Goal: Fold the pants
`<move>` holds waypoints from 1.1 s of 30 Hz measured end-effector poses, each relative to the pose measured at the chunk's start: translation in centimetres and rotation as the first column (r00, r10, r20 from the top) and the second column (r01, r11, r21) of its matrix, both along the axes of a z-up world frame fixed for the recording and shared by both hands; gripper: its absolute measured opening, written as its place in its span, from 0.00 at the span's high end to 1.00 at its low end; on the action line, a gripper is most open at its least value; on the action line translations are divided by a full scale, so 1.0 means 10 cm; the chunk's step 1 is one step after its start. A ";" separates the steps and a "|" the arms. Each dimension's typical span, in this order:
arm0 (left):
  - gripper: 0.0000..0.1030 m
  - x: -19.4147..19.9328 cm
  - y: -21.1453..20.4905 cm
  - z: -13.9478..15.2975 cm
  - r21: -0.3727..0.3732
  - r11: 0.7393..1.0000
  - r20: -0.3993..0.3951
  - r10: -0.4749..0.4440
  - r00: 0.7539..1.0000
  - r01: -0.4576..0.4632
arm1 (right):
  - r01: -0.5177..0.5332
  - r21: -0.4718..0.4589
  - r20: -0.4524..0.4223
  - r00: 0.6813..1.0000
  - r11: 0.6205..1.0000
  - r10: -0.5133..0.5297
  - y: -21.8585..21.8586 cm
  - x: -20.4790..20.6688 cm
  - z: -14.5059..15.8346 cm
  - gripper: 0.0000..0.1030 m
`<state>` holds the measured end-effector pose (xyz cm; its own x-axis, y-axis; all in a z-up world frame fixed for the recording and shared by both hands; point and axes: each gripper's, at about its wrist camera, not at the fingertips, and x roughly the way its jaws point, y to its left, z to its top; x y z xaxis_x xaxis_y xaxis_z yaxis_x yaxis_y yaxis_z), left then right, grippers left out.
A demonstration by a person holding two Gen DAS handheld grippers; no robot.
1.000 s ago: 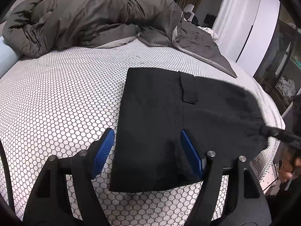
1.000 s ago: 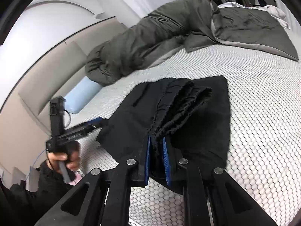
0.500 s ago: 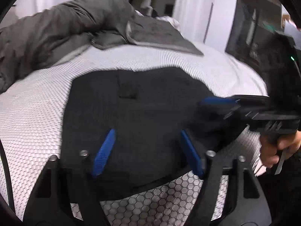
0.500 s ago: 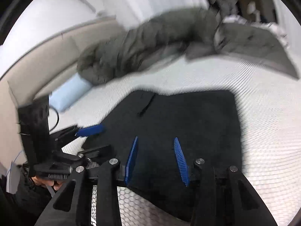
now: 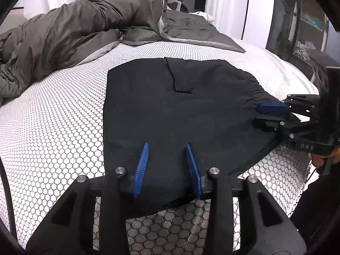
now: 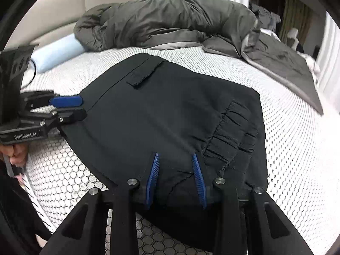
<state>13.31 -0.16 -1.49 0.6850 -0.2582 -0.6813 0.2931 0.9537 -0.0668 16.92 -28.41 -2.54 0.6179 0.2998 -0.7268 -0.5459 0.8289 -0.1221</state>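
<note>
The black pants (image 5: 170, 110) lie folded flat on the white honeycomb-patterned bed, a pocket flap on top and the gathered elastic waistband (image 6: 231, 136) toward the right side. My left gripper (image 5: 167, 148) is open, its blue pads over the near edge of the pants, holding nothing. My right gripper (image 6: 175, 159) is open over the waistband end, holding nothing. Each gripper shows in the other's view: the right (image 5: 269, 114) at the pants' right edge, the left (image 6: 68, 106) at their left edge.
A bunched dark grey duvet (image 5: 80, 29) lies across the far side of the bed. A light blue pillow (image 6: 55, 51) sits by the beige headboard. White curtains and a dark shelf (image 5: 301, 25) stand beyond the bed's right edge.
My right gripper let go of the bunched waistband and opened; the pants now lie flat. My left gripper moved right over the pants' near edge and narrowed a little.
</note>
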 end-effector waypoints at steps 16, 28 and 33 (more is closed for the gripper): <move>0.66 0.60 -0.15 0.08 -0.024 1.000 -0.100 0.012 0.995 -0.015 | 0.005 0.108 -0.152 0.988 0.994 0.011 0.56 0.61 0.10 0.65; 0.57 0.89 -0.05 0.36 0.000 1.000 -0.039 -0.012 0.999 0.012 | 0.047 0.144 -0.109 0.994 0.988 -0.031 0.35 0.70 0.42 0.61; 0.60 1.21 -0.14 0.15 0.028 0.996 -0.149 -0.082 0.985 0.087 | 0.024 0.061 -0.177 0.984 0.998 -0.013 0.90 1.05 0.29 0.61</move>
<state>25.42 -1.51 0.01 0.5528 -0.2859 -0.7828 0.3620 0.9284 -0.0835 27.44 -19.45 0.39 0.4871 0.3380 -0.8053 -0.5388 0.8420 0.0274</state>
